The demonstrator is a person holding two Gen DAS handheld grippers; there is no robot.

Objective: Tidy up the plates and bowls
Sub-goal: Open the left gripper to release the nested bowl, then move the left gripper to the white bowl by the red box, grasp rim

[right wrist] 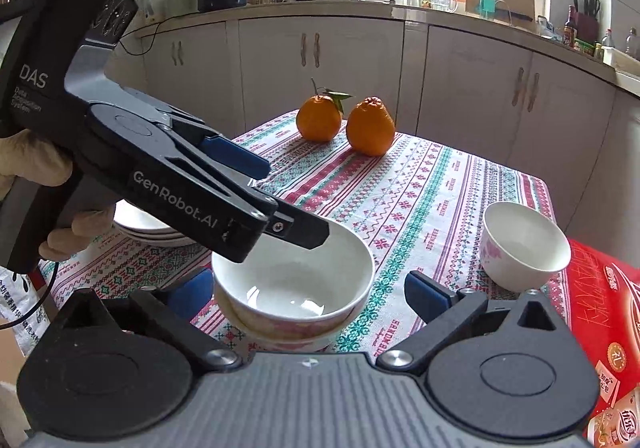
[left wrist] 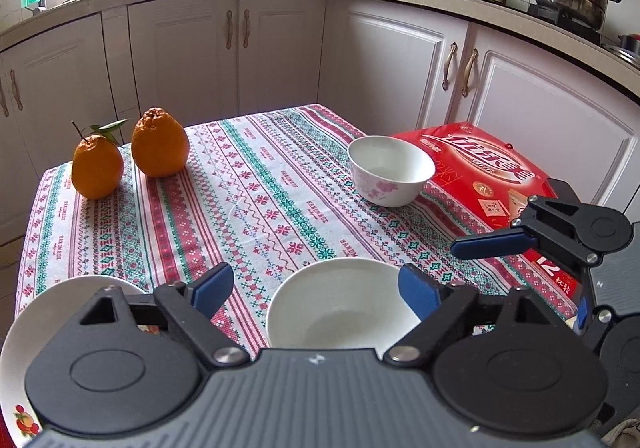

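Note:
A stack of white bowls (right wrist: 292, 288) with pink flowers stands near the table's front; it shows in the left wrist view (left wrist: 340, 304) too. My left gripper (left wrist: 316, 288) is open, its fingers on either side of the stack, above its rim. My right gripper (right wrist: 308, 288) is open around the same stack and empty. A single flowered bowl (left wrist: 390, 175) stands further back on the right, next to the red box; it also shows in the right wrist view (right wrist: 524, 248). A stack of white plates (right wrist: 144, 226) lies at the left, partly hidden by the left gripper; its top plate (left wrist: 52, 308) shows.
Two oranges (left wrist: 132, 151) stand at the far left of the patterned tablecloth (left wrist: 260, 199). A red box (left wrist: 492, 175) lies at the table's right edge. White kitchen cabinets (left wrist: 280, 47) stand behind the table.

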